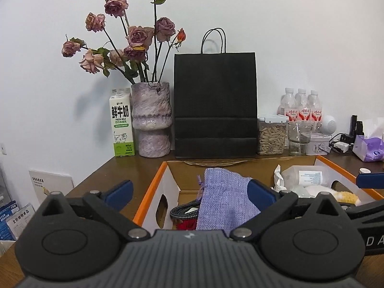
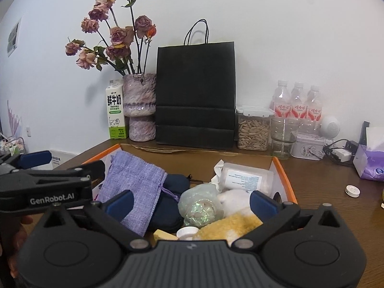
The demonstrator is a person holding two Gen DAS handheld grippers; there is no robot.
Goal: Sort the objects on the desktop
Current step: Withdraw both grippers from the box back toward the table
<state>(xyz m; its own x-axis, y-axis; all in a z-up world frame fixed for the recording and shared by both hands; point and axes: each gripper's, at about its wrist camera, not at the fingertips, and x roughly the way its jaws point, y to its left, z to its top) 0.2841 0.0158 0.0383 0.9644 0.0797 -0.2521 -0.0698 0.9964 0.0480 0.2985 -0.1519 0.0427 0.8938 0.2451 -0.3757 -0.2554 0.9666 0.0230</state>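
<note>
A cardboard box with an orange rim (image 1: 148,199) (image 2: 285,175) sits on the brown desk. Inside lie a lilac cloth pouch (image 1: 225,201) (image 2: 134,182), a dark blue case (image 2: 168,206), a braided cable (image 1: 184,212), an iridescent bag (image 2: 201,206), a clear plastic box with a label (image 2: 244,176) and a yellow plush thing (image 2: 228,225). My left gripper (image 1: 190,192) hangs open over the box's left part, with the pouch seen between its fingers but untouched. Open too, my right gripper (image 2: 191,202) is over the right part, above the iridescent bag, holding nothing.
Along the wall stand a milk carton (image 1: 121,124), a vase of dried roses (image 1: 151,120), a black paper bag (image 1: 214,105), a jar of seeds (image 1: 271,135), a glass and water bottles (image 2: 297,108). A tissue pack (image 2: 370,163) and a white cap (image 2: 352,190) lie right of the box.
</note>
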